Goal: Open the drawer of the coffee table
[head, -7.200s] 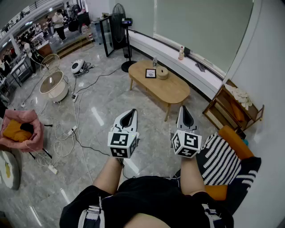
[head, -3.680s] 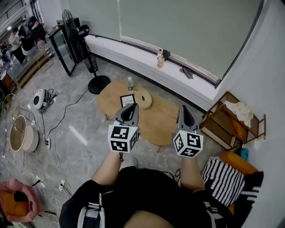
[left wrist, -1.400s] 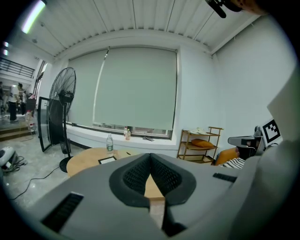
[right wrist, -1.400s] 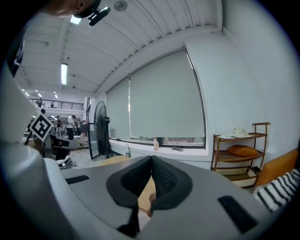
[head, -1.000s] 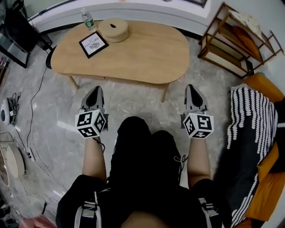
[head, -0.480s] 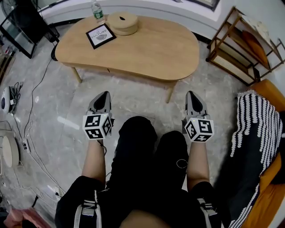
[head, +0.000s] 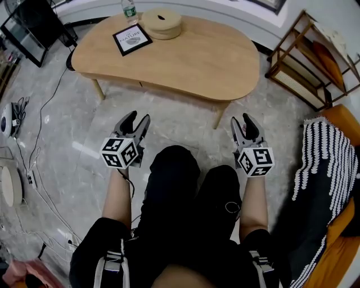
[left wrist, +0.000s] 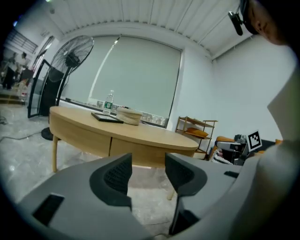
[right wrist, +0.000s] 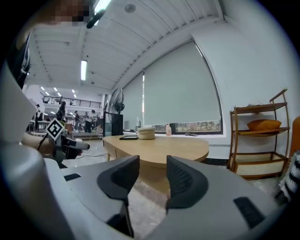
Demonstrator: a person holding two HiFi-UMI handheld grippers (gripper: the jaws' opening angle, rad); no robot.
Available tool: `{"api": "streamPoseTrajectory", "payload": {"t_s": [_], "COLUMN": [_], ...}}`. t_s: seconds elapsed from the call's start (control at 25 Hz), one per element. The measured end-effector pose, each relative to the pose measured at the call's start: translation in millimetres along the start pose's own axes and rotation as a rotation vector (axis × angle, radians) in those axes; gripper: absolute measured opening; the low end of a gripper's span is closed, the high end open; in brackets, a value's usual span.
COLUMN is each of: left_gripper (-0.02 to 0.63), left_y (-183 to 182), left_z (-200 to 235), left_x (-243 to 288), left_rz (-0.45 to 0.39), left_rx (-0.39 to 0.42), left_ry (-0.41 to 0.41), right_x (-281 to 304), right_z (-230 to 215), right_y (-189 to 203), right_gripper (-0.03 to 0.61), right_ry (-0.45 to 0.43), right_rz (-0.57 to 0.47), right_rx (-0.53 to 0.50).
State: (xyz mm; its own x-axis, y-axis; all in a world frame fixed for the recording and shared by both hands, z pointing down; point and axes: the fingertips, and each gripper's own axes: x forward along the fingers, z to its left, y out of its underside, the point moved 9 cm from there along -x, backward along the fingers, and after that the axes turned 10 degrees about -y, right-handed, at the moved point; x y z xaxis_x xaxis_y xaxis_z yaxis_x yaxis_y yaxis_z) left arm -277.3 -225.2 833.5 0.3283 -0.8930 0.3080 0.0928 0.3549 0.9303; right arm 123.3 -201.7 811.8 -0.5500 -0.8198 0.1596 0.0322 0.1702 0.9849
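Note:
The oval wooden coffee table [head: 185,56] stands in front of me, at the top of the head view. Its near side panel [left wrist: 84,137] shows a vertical seam in the left gripper view; no handle is visible. My left gripper [head: 136,117] hangs low over the floor, short of the table's near edge, pointing at it. My right gripper [head: 242,119] is level with it, near the table's right leg [head: 218,118]. Both grippers' jaws have just been opening and now stand open with nothing between them, as the left gripper [left wrist: 147,164] and right gripper [right wrist: 152,166] show in their own views.
On the tabletop lie a framed card [head: 133,38], a round wooden box [head: 162,23] and a bottle [head: 129,8]. A wooden rack [head: 306,56] stands at the right, beside a striped throw [head: 320,163] on an orange seat [head: 337,236]. Cables [head: 34,163] trail at the left.
Both grippers have sunk lower toward the floor, and their jaws have gone from shut to open. The table has shifted slightly in the head view.

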Motion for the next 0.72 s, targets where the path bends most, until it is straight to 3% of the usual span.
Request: {"api": "streamPoseTrajectory", "payload": {"t_s": [0.4,0.72], "left_gripper": [0.225,0.225], "left_y": [43,79], "left_z": [60,91], "left_x": [66,132], "left_rz": [-0.027,-0.081], "left_rx": [-0.542,-0.892], "left_ry": [0.159,0.240], "right_x": [36,75], "right_z": [-32,-47], "right_y": [20,39], "right_gripper": [0.183,0.183], "right_ry": [0.008,0.025], "right_rz": [0.113,0.187], "right_rx": [0.034,0.053]}}
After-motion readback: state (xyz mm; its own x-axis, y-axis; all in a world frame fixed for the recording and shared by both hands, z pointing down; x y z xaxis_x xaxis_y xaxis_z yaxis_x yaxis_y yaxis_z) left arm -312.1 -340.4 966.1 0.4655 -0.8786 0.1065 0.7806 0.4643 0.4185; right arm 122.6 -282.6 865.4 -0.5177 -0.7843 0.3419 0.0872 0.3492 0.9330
